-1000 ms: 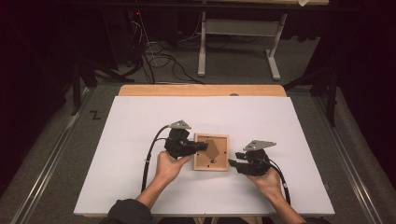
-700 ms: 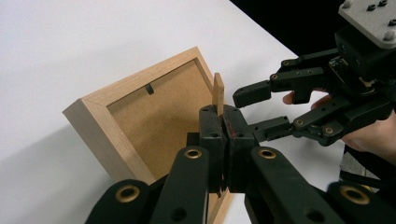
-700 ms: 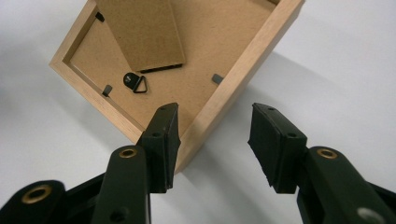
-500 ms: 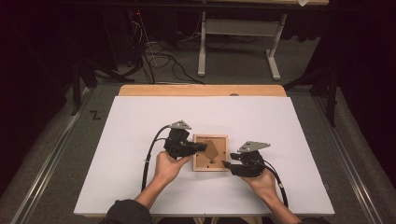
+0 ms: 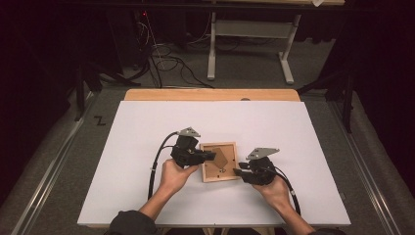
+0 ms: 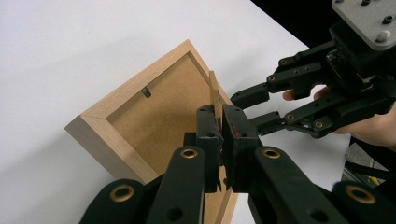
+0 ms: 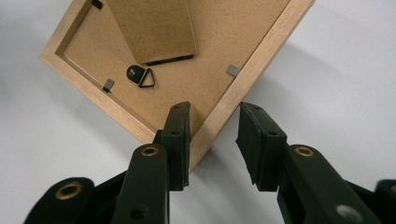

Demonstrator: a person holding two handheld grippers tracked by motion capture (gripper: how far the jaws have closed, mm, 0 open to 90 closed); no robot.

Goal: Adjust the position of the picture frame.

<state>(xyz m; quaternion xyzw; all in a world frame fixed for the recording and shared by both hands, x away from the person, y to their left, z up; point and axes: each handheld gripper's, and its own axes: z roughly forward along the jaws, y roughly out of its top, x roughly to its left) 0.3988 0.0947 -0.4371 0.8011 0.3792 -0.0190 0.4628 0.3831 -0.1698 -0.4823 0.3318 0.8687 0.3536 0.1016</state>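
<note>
On the table (image 5: pixel 147 147), an unlabelled frame (image 5: pixel 220 161) lies face-down.

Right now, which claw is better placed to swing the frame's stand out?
Left. The left claw is already shut on the cardboard stand of the picture frame. The right claw only straddles the frame's wooden edge, its jaws having just been closing.

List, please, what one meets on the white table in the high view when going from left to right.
Bare white table → black cable → left gripper, shut on the frame's back stand → wooden picture frame, lying face down → right gripper, at the frame's right edge → bare table again.
</note>
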